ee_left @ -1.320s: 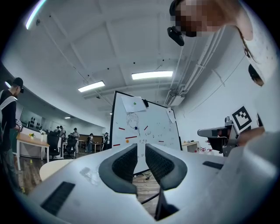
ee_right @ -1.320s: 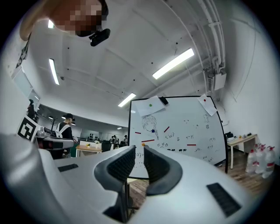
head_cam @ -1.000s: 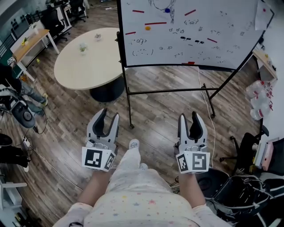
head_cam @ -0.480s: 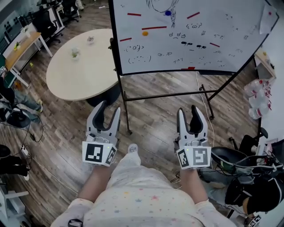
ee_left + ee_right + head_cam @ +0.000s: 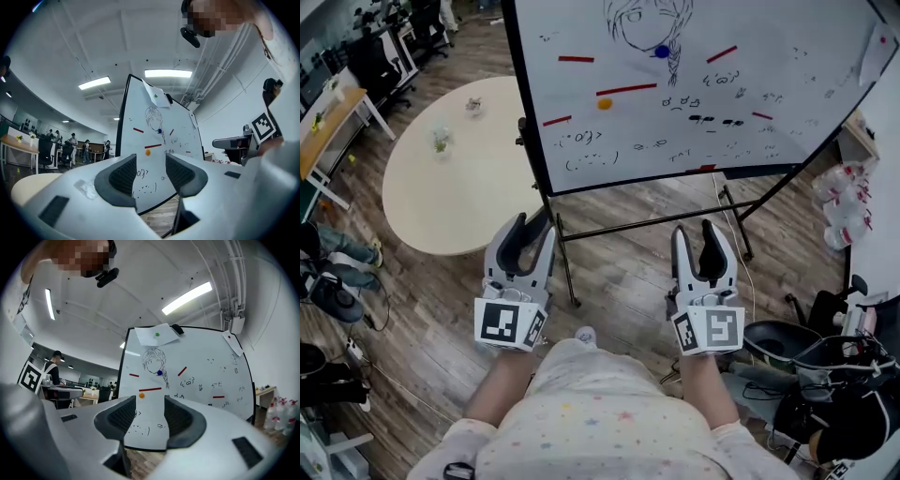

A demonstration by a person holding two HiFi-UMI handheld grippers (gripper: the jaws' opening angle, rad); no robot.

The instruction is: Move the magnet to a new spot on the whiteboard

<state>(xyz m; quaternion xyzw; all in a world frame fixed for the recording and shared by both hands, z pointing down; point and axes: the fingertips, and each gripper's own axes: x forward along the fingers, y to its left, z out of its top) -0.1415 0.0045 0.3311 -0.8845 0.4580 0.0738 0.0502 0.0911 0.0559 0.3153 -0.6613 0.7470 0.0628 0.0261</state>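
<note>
task barely begun: no magnet gripped, move itself all left. both tools hung well short of whiteboard [image 5: 787, 84]. left tool [image 5: 532, 230] jaws had just been opening, wide, nothing between; right tool [image 5: 696, 234] jaws stood apart, empty. on board: one orange magnet [image 5: 605, 103], one blue magnet [image 5: 662, 52], five red bars [image 5: 626, 89].

— How's the light where you are?
— Bright and even, from above. Long ceiling strips [image 5: 168, 73] glow white, and one burns out in my right gripper view.
— Anything blurred?
— My left gripper [image 5: 150, 164] looms soft, close to its lens, while the whiteboard [image 5: 694, 84] is evenly lit, its marks crisp. Both gripper views bow hard at the rim and fall to black corners. From my head, the wooden floor [image 5: 637, 272] looks dimmer, with faint shadows.
</note>
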